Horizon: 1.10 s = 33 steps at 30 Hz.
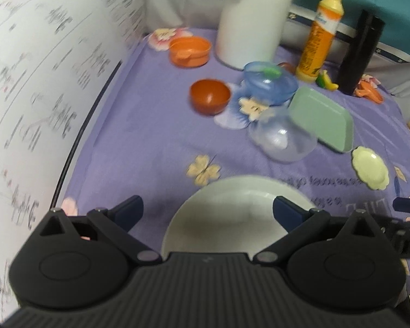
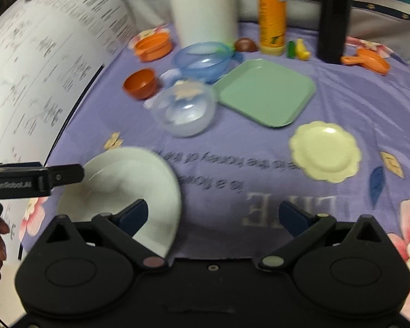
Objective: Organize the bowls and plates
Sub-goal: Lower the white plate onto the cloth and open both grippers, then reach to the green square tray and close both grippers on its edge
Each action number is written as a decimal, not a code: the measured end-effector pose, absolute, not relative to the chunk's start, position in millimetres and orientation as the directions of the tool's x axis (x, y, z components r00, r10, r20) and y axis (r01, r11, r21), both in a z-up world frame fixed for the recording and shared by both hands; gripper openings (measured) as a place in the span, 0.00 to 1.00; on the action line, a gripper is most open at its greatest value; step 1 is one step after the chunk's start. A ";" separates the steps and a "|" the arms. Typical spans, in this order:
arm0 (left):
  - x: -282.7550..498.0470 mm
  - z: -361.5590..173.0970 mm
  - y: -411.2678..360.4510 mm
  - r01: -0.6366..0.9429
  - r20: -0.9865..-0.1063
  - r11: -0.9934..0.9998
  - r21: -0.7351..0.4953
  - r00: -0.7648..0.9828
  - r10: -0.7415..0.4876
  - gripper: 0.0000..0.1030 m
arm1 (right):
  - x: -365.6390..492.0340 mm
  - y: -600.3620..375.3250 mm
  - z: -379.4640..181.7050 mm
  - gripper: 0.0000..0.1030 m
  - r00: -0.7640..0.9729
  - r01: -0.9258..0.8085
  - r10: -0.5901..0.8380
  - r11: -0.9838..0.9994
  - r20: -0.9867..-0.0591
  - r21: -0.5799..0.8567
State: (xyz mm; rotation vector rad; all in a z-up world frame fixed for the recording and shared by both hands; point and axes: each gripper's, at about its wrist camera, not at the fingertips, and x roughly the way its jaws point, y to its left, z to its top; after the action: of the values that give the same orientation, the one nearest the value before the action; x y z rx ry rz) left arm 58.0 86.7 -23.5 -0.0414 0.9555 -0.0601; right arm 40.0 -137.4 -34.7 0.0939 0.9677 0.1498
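Even, soft indoor light, moderately bright. Both views are motion-blurred and bowed by fisheye, corners black. Glare spots sit on the clear bowl (image 2: 186,109) and cream plate (image 2: 325,151); shadows are faint.

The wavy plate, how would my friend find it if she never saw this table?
Start at the purple cloth and find the green square tray in the middle. Just nearer than its right corner lies the wavy plate. It is pale yellow with a scalloped, flower-like edge, while the white plate to the left is bigger and smooth-rimmed.
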 end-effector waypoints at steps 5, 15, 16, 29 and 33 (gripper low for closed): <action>84.8 -11.4 58.4 0.079 -0.795 0.996 -0.051 0.601 -0.088 1.00 | 55.4 -180.5 -25.0 1.00 0.595 0.000 0.139 0.985 -0.792 0.173; 142.1 -1.5 8.9 0.141 -0.776 0.990 -0.016 0.622 -0.101 1.00 | 105.9 -249.1 -25.3 0.80 0.645 0.145 0.081 0.963 -0.760 0.226; 145.0 -1.7 6.6 0.143 -0.776 0.990 -0.014 0.622 -0.101 1.00 | 113.8 -253.5 -28.6 0.78 0.644 0.154 0.085 0.959 -0.761 0.238; 185.6 -18.5 -43.5 0.224 -0.793 0.974 0.020 0.597 -0.121 0.99 | 190.7 -252.9 -84.0 0.29 0.560 0.154 0.150 0.947 -0.815 0.280; 197.6 -22.8 -59.6 0.247 -0.800 0.969 0.014 0.584 -0.138 0.88 | 196.5 -252.0 -87.6 0.07 0.572 0.119 0.175 0.949 -0.801 0.292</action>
State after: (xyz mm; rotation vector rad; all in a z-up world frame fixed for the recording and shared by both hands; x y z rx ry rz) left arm 197.6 -59.6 -22.8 0.1287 0.9201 -0.2253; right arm 196.5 -252.0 -87.6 0.3322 0.9656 0.0336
